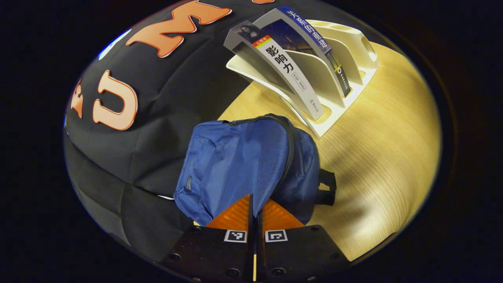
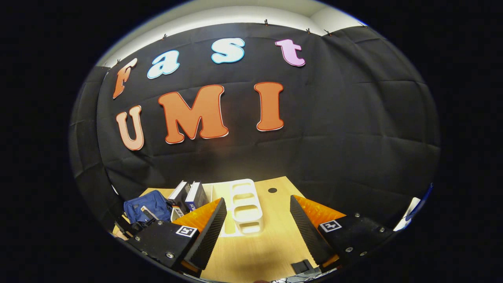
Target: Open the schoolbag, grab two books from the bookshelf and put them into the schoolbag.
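One blue schoolbag (image 1: pixel 243 165) stands on the wooden table (image 1: pixel 385 157), its back against the black cloth wall, its zipper running closed over the top. Just beside it is one white bookshelf (image 1: pixel 338 78) with several slanted slots, and two books (image 1: pixel 283 59) lean in the slots nearest the bag; the other slots hold nothing. In the right gripper view the same schoolbag (image 2: pixel 147 208), the two books (image 2: pixel 188 196) and the bookshelf (image 2: pixel 245 206) sit farther off on the table (image 2: pixel 259 251). The left gripper (image 1: pixel 255 214) is right at the bag's lower front with its fingers brought together, only a thin slit between them; whether they pinch fabric or a zipper pull cannot be told. The right gripper (image 2: pixel 257 220) hangs above the table with its fingers wide apart, holding nothing and touching nothing.
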The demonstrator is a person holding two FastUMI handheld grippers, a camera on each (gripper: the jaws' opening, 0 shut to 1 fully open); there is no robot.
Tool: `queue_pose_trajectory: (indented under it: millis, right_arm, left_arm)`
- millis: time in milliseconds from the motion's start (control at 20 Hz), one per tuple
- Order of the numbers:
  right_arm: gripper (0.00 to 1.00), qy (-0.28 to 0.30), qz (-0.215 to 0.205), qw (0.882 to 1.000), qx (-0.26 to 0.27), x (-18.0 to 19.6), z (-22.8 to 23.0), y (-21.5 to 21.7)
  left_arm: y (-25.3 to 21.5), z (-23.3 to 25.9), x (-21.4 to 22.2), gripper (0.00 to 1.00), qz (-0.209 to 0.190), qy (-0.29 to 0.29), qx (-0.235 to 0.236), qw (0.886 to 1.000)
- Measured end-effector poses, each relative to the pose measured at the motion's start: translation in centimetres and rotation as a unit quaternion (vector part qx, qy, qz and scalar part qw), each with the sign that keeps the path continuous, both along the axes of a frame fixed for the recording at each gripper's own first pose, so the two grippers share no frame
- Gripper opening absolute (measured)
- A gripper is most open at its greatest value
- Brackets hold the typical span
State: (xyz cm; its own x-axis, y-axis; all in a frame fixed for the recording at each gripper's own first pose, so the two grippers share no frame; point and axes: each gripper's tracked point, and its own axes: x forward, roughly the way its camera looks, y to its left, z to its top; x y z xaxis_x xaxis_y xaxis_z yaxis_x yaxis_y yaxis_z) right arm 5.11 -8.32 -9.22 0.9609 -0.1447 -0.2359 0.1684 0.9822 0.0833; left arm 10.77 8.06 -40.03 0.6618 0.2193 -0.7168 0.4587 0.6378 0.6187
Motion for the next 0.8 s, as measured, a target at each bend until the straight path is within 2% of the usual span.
queue_pose_trajectory:
  millis: [150, 200, 450, 650, 800]
  right_arm:
    - [0.97, 0.0, 0.014, 1.0, -0.024, 1.6, 0.9, 2.2]
    - [0.97, -0.001, 0.022, 0.999, -0.027, 2.1, 1.5, 3.4]
    - [0.97, 0.027, 0.054, 0.997, -0.045, 6.5, 2.2, 11.2]
    - [0.97, 0.08, 0.088, 0.991, -0.063, 11.4, 2.0, 18.0]
    - [0.97, 0.132, 0.093, 0.986, -0.034, 15.2, 0.7, 22.0]
  left_arm:
    - [0.0, 0.8, -0.6, 0.02, 0.056, 0.072, -0.092, 0.992]
    - [-0.3, 1.4, -0.2, 0.02, 0.055, 0.094, -0.121, 0.987]
    - [0.7, 5.0, 1.3, 0.01, 0.017, 0.176, -0.191, 0.966]
    - [1.8, 8.1, 2.7, 0.01, 0.001, 0.228, -0.246, 0.942]
    - [2.4, 8.9, 3.9, 0.01, -0.027, 0.251, -0.277, 0.927]
